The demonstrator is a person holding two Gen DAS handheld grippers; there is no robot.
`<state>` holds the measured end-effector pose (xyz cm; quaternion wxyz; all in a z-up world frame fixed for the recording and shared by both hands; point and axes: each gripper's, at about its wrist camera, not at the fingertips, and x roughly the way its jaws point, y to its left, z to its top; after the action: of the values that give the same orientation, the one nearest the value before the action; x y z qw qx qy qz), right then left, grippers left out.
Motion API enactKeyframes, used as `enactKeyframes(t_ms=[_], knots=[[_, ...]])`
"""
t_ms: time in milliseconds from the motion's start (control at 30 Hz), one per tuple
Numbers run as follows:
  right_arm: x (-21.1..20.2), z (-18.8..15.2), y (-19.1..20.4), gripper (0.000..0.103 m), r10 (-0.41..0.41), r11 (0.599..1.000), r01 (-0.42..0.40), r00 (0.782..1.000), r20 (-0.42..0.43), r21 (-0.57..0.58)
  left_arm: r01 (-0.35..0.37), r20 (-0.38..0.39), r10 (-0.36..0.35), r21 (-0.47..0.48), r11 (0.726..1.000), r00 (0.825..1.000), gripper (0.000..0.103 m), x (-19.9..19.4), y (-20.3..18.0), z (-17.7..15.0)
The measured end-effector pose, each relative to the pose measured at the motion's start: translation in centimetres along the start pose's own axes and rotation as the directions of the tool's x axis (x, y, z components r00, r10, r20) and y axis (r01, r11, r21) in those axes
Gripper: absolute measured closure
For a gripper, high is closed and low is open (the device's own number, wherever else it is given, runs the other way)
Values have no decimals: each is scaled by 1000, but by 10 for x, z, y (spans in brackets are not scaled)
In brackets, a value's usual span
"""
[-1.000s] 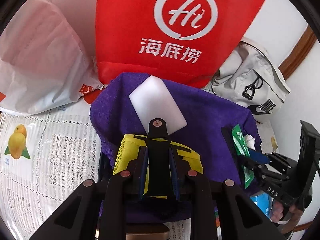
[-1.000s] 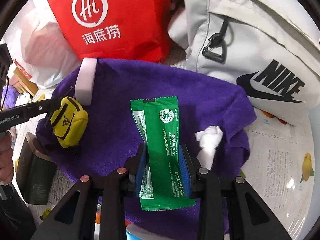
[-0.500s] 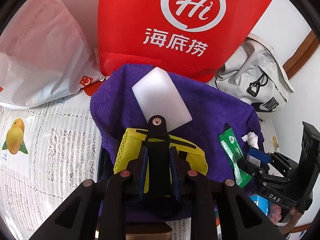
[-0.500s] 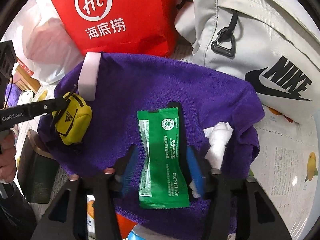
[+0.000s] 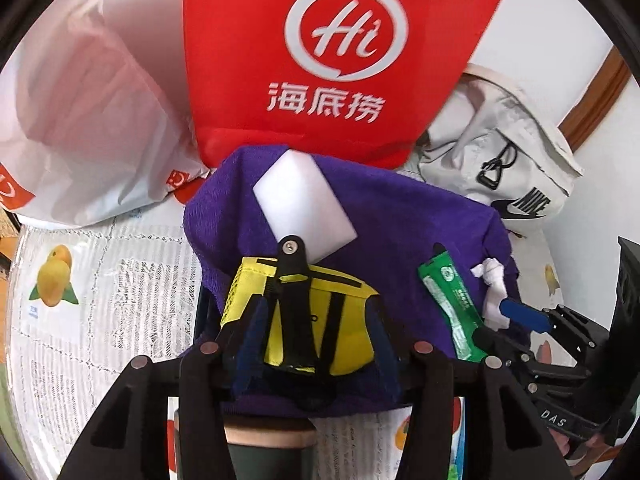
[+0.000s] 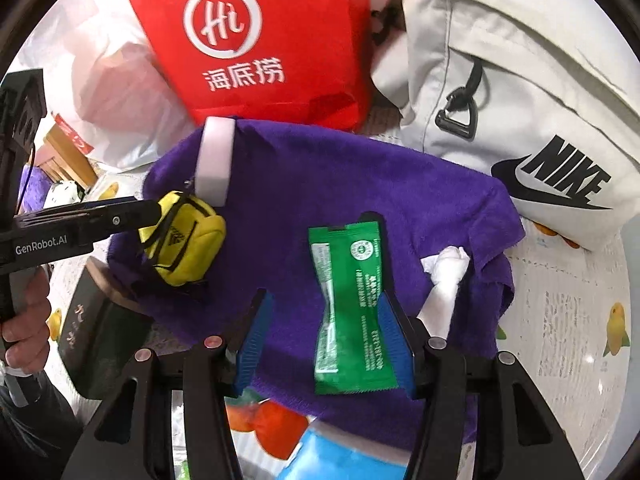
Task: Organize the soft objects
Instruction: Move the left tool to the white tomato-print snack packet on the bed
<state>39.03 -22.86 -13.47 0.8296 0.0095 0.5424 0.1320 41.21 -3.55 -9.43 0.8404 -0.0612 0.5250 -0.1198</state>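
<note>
My right gripper (image 6: 326,342) has just released the green packet (image 6: 352,304) onto the purple towel (image 6: 320,184), while my left gripper (image 5: 316,340) (jaws spread too) straddles the yellow pouch (image 5: 304,320), both now placed.

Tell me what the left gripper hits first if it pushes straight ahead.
Most likely the small yellow fabric pouch, already between the open left gripper. Beyond it lies the white foam block on the purple towel.
</note>
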Motion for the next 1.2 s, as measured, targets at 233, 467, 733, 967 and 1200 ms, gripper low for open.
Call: enactKeyframes(t_ms=[233, 467, 733, 967, 1200], knots=[[-44, -21, 9, 48, -31, 999, 31, 998, 49, 14, -9, 79, 1, 91, 996, 997, 54, -37, -28, -9], [-92, -57, 22, 45, -49, 999, 47, 996, 77, 23, 24, 109, -41, 153, 988, 993, 54, -93, -49, -33], [-144, -116, 39, 45, -3, 998, -5, 992, 129, 58, 10, 127, -28, 142, 990, 991, 54, -146, -51, -94], [-169, -177, 53, 45, 11, 996, -23, 991, 134, 88, 29, 72, -38, 109, 994, 997, 54, -157, -42, -161], [-186, -231, 58, 43, 10, 993, -30, 986, 167, 118, 40, 37, -44, 104, 994, 998, 48, -140, -39, -215]])
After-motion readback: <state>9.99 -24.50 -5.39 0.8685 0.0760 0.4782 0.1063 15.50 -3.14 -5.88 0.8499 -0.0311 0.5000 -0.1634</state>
